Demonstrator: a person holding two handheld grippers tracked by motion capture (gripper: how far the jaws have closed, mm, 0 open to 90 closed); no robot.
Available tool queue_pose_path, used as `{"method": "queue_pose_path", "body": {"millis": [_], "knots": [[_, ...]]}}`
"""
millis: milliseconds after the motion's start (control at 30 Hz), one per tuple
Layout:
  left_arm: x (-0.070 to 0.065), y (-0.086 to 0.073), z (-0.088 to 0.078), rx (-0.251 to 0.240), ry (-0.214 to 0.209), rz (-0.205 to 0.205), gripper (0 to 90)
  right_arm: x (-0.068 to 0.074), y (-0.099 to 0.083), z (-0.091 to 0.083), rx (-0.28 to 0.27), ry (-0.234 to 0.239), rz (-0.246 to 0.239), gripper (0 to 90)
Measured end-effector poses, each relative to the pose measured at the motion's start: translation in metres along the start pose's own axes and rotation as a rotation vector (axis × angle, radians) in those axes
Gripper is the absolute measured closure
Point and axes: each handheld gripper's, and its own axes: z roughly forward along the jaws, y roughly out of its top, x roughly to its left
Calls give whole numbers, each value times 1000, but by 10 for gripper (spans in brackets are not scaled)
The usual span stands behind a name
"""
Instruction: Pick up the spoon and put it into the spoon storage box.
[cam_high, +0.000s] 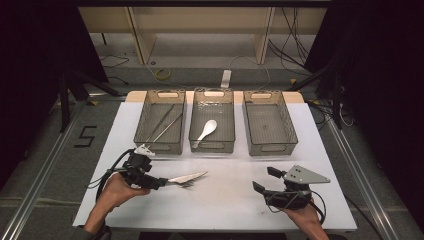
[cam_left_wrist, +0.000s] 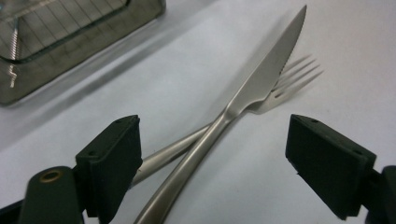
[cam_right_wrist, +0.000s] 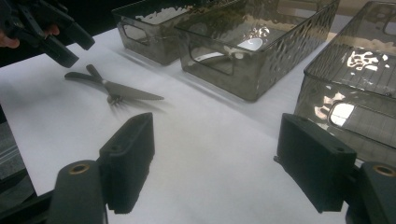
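Observation:
A steel knife (cam_high: 188, 177) lies crossed over a steel fork (cam_high: 188, 184) on the white table (cam_high: 225, 200), in front of the left bin. In the left gripper view the knife (cam_left_wrist: 261, 79) rests on top of the fork (cam_left_wrist: 292, 77), and both handles run back between the jaws. My left gripper (cam_high: 159, 181) is open, its jaws astride the two handles without touching them. At the front right my right gripper (cam_high: 266, 180) is open over bare table with nothing in it. From the right gripper view the knife (cam_right_wrist: 128, 92) lies far to the left, near the left gripper (cam_right_wrist: 51, 32).
Three smoky clear bins stand in a row at the back. The left bin (cam_high: 161, 145) holds thin metal utensils, the middle bin (cam_high: 212, 145) a white spoon (cam_high: 206, 131), and the right bin (cam_high: 270, 147) has nothing in it. Floor and cables lie beyond the table.

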Motion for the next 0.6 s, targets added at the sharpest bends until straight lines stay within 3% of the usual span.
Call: {"method": "queue_pose_path", "body": {"millis": [367,600], "knots": [[-1,-4,7,65,1,18,222,0,0,0,-1,2,-3,284],[-1,-6,12,100,23,44,243,1,0,0,1,2,-3,284]]}}
